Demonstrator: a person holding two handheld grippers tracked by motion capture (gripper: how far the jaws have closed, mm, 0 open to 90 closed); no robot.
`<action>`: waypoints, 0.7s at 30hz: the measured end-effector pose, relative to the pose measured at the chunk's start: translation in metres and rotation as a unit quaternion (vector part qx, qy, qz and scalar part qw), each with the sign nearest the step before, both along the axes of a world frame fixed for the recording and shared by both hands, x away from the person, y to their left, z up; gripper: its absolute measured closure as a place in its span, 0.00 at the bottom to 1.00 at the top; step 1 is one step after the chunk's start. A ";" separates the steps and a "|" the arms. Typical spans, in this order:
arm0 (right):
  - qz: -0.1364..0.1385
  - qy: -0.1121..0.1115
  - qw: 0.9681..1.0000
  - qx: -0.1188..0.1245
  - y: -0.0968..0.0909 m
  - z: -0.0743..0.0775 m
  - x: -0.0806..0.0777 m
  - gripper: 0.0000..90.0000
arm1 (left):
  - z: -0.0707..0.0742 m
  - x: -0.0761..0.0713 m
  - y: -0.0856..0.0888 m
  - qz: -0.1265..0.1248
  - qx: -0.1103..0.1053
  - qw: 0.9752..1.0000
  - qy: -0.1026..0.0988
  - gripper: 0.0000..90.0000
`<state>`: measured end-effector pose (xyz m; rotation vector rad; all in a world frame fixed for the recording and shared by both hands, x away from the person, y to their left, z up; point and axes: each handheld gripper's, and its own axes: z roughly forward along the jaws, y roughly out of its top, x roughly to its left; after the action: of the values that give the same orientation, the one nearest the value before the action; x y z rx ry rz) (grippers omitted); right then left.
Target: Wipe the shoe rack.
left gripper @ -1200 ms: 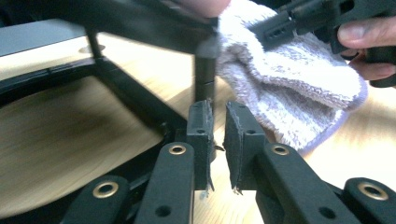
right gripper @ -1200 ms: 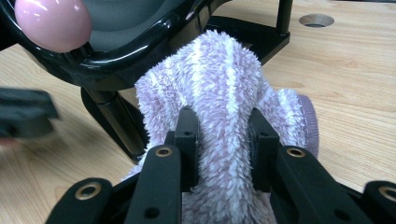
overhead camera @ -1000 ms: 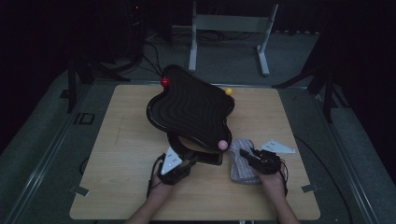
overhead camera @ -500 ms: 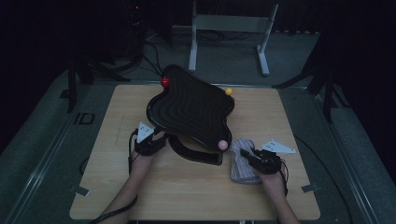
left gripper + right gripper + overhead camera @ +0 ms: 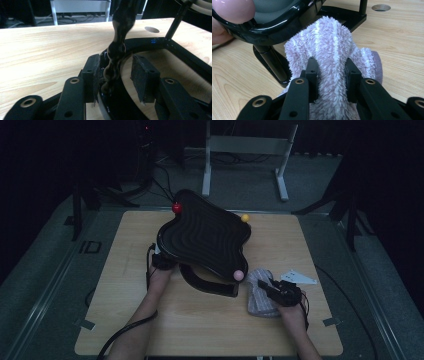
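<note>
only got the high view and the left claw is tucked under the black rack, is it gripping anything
observer: Not gripped yet. The left claw has just been closing around the wavy rim of the rack; the rim lies by one pad, with a gap to the other.
operator: ok and is the right claw firm on the sock
observer: Yes, the right claw pinches a raised fold of the sock between both pads.
operator: what colour is it, looks grey here
observer: Pale purple with white stripes, and fuzzy.
</note>
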<state>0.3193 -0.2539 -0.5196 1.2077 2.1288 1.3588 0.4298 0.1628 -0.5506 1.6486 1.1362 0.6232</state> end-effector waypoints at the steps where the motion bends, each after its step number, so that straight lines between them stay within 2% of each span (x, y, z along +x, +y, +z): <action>1: 0.000 0.000 1.000 0.000 0.000 0.000 0.000 0.79 | -0.001 0.002 0.000 0.005 0.003 1.000 0.002 0.74; 3: 0.001 0.002 1.000 0.000 0.000 0.000 0.000 0.79 | -0.003 0.004 0.000 0.003 -0.009 1.000 0.009 0.78; 5: 0.000 0.000 1.000 0.000 0.000 0.000 0.000 0.79 | -0.003 0.002 -0.003 0.009 0.012 1.000 0.003 0.82; 9: 0.000 0.001 1.000 -0.002 -0.001 -0.001 0.001 0.79 | -0.001 -0.001 -0.002 0.004 0.017 1.000 0.005 0.83; 19: 0.002 0.001 1.000 -0.007 -0.002 -0.001 0.002 0.79 | -0.005 -0.025 0.005 -0.002 0.004 1.000 -0.001 0.83; 21: 0.000 0.001 1.000 -0.009 -0.003 -0.001 0.003 0.79 | -0.004 -0.029 0.006 -0.006 0.007 1.000 0.000 0.83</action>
<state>0.3219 -0.2570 -0.5203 1.2015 2.1374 1.3364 0.4007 0.1692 -0.5546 1.6657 1.1248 0.6244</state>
